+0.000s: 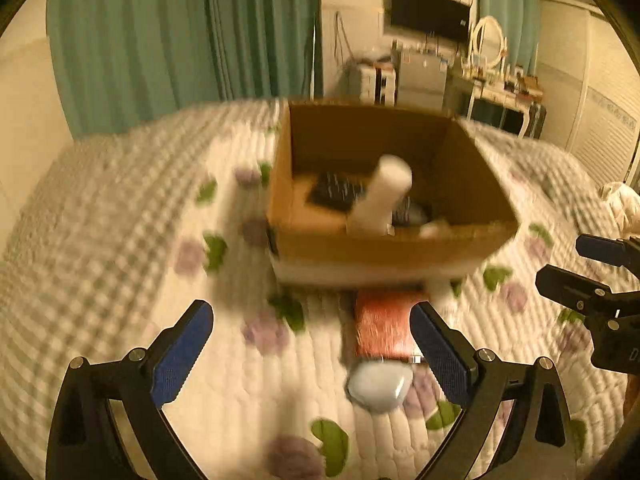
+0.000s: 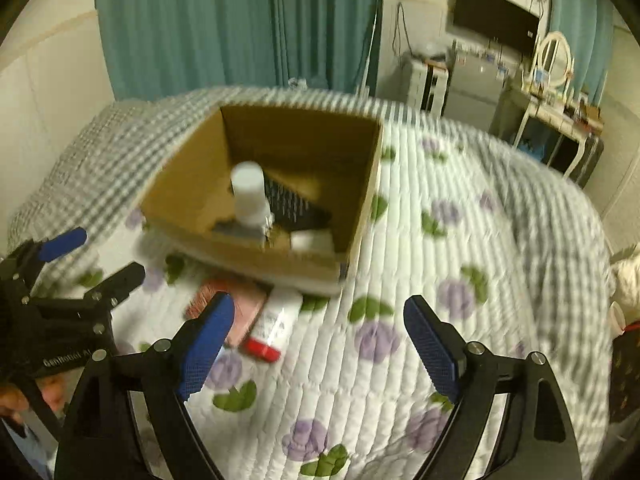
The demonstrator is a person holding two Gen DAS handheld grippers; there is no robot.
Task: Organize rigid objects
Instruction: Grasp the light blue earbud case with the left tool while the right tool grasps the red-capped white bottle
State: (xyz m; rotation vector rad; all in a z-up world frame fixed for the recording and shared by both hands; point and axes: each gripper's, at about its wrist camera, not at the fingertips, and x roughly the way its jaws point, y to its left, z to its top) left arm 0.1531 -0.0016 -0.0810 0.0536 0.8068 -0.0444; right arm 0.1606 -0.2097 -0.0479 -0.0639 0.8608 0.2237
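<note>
An open cardboard box (image 1: 472, 184) (image 2: 188, 184) sits on the flowered quilt. Inside it a white bottle (image 1: 384, 196) (image 2: 250, 196) leans up beside a black brush (image 1: 336, 192) (image 2: 296, 204) and a small white item (image 2: 312, 240). In front of the box lie a pink-orange flat block (image 1: 384, 324) (image 2: 244, 304), a pale blue rounded object (image 1: 378, 386) and a white tube with a red cap (image 2: 276, 324). My left gripper (image 1: 312, 348) is open and empty above the quilt, the block just inside its right finger. My right gripper (image 2: 320, 340) is open and empty, right of the tube.
The quilt (image 1: 120, 240) (image 2: 460, 240) covers a bed. Green curtains (image 1: 180, 32) hang behind. A dresser with a mirror (image 1: 488, 44) and a wall TV (image 1: 428, 12) stand at the far right. A white soft item (image 1: 624, 204) lies at the bed's right edge.
</note>
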